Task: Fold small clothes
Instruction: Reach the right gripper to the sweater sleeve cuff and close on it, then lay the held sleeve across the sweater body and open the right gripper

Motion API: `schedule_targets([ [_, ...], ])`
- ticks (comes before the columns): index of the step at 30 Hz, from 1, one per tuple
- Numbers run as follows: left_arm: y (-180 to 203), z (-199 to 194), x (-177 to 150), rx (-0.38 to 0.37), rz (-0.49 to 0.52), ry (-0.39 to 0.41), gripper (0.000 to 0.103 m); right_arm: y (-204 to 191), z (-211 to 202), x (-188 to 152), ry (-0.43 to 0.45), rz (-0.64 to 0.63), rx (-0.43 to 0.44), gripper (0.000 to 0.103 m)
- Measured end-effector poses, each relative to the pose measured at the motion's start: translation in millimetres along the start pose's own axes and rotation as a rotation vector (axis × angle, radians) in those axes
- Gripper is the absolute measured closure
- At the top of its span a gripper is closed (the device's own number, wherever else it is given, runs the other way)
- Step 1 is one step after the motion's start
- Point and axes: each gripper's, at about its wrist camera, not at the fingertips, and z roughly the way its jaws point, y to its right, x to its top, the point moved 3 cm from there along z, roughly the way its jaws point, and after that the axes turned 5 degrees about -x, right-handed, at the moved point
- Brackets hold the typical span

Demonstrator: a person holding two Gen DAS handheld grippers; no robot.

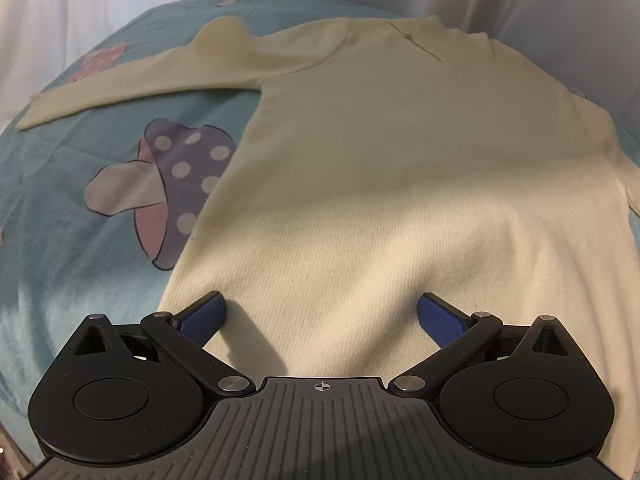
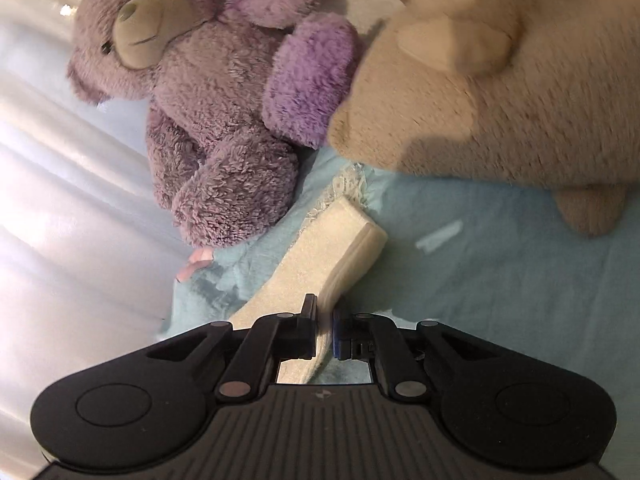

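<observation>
Now, with your right gripper [image 2: 324, 326] pinching the sleeve [image 2: 320, 264] near the bed's [image 2: 500, 280] edge, carry it across the sweater [image 1: 400, 160] while your wide-open left gripper [image 1: 320, 314] steadies the hem.

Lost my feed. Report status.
Left gripper open over sweater hem. Right gripper shut on sleeve. Purple teddy, beige plush ahead.

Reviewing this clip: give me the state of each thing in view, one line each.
cream sweater: spread flat, unfolded
sleeve: pinched, lifted
left gripper: open over hem
right gripper: shut on sleeve
purple teddy bear: lying down
beige plush toy: lying beside it
</observation>
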Motion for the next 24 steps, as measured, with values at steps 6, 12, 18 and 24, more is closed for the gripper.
schedule_targets([
  [6, -3, -2, 6, -0.058, 0.016, -0.014, 0.000, -97, -44, -44, 0.060, -0.264, 0.171, 0.097],
  [12, 10, -24, 59, -0.300, -0.016, 0.101, 0.000, -218, -111, -182, -0.205, -0.633, 0.657, 0.094],
  [18, 31, -1, 107, -0.583, -0.049, 0.077, 0.011, -213, -118, -247, -0.423, -0.733, 0.707, 0.075],
  [24, 47, 56, 121, -0.691, -0.161, -0.087, 0.028, -168, -103, -210, -0.467, -0.605, 0.605, 0.074],
])
